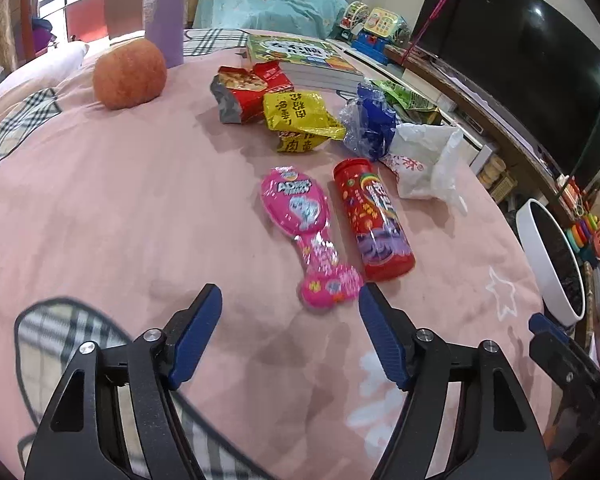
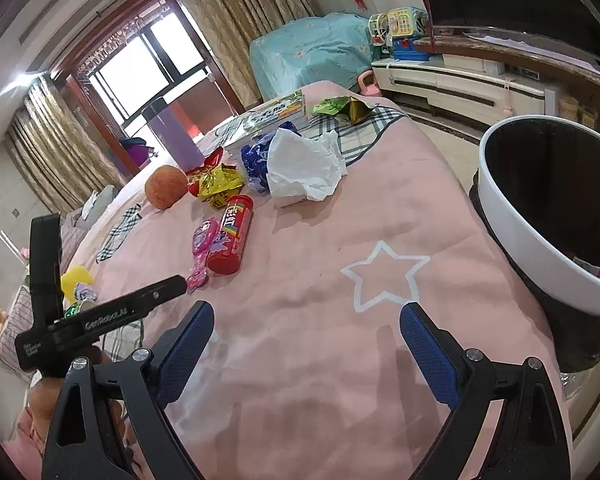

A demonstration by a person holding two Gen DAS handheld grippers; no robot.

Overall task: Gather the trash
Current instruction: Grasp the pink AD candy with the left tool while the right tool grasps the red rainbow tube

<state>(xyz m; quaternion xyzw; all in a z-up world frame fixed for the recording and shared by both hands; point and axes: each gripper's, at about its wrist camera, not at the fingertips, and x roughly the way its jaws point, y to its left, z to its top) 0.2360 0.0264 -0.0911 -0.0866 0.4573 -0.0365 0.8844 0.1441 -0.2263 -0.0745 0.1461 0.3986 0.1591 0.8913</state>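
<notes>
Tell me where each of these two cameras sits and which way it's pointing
Left wrist: sits on the left tongs, looking forward over the pink bedspread at the pink hairbrush, red candy tube and wrappers; its own open blue fingers show, plus the tip of the right tongs at the right edge.
Right wrist: sits on the right tongs, facing the star print with the white bin to the right; its open fingers and the left tongs' body show.
Shared: hairbrush, candy tube, white tissue, bin, bedspread.

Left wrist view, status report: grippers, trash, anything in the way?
Both hand-held grippers open, empty: left, right. Wrappers and white bag untouched on pink blanket. Bin alongside. Pink toy nearest left.
</notes>
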